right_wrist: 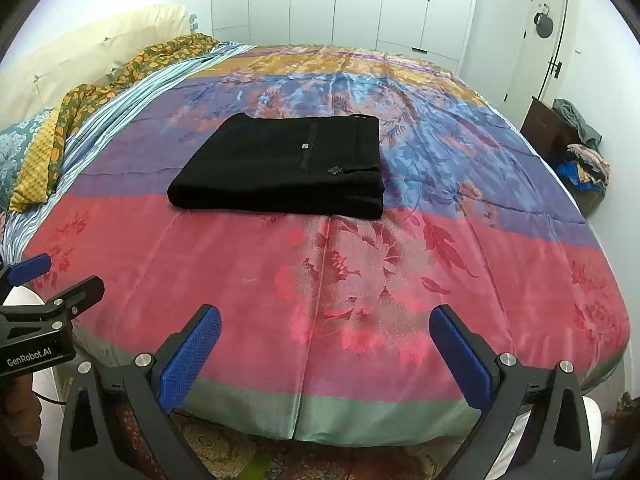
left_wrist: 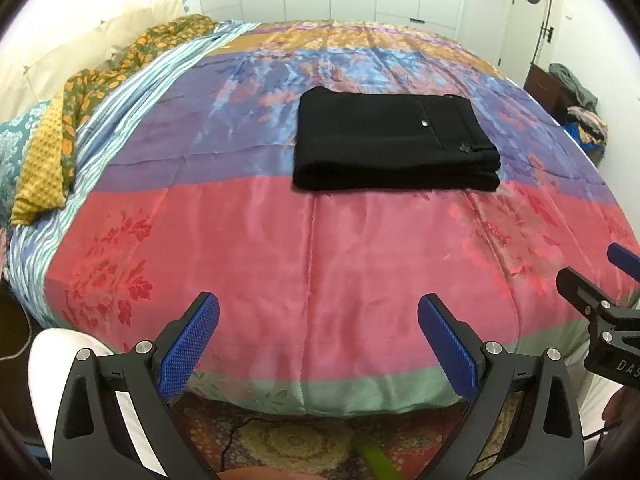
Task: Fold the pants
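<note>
Black pants (left_wrist: 394, 142) lie folded into a neat rectangle in the middle of the bed, a small button and a pocket on top. They also show in the right wrist view (right_wrist: 282, 166). My left gripper (left_wrist: 318, 312) is open and empty, held back over the bed's near edge, well short of the pants. My right gripper (right_wrist: 326, 326) is open and empty, also back at the near edge. Each gripper shows at the edge of the other's view: the right one (left_wrist: 600, 280), the left one (right_wrist: 52, 276).
A satin quilt (left_wrist: 280, 248) with pink, purple, blue and gold bands covers the bed. Pillows and a floral throw (left_wrist: 100, 76) lie at the left. White wardrobes (right_wrist: 340, 0) stand behind. A dark stand with a clothes pile (right_wrist: 576, 148) is at the right. Patterned rug (left_wrist: 280, 444) below.
</note>
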Demonstrator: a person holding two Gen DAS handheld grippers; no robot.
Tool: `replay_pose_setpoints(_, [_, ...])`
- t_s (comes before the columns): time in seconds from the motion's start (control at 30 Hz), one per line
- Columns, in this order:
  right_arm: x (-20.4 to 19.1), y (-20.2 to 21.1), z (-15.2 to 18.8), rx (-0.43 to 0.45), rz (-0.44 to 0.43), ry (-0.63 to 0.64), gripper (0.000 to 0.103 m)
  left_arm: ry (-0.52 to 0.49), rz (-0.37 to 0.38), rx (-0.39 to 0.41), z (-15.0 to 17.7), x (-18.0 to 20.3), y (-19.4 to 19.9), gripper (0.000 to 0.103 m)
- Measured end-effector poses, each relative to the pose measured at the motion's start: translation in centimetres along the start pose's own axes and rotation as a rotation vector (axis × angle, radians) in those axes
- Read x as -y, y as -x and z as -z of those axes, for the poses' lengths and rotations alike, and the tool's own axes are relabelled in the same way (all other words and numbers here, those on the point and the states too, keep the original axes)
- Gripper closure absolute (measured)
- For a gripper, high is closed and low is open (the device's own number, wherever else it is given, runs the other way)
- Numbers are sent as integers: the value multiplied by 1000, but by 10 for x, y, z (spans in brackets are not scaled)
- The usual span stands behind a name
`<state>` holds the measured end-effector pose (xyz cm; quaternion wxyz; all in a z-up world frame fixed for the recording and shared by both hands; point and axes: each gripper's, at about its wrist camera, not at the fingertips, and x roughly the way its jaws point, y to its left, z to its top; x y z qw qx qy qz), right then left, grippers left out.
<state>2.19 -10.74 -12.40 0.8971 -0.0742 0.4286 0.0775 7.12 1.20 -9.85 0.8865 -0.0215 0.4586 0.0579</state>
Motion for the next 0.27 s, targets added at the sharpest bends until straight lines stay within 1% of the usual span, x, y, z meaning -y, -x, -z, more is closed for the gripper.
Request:
replay_pose_setpoints(0.17, [0,0,1,-1,0,1,0,18,15,-1,0,-2,2,3])
replay_pose_setpoints(0.27, [0,0,1,5,1,1,0,3,-2,22,0,0,7,3])
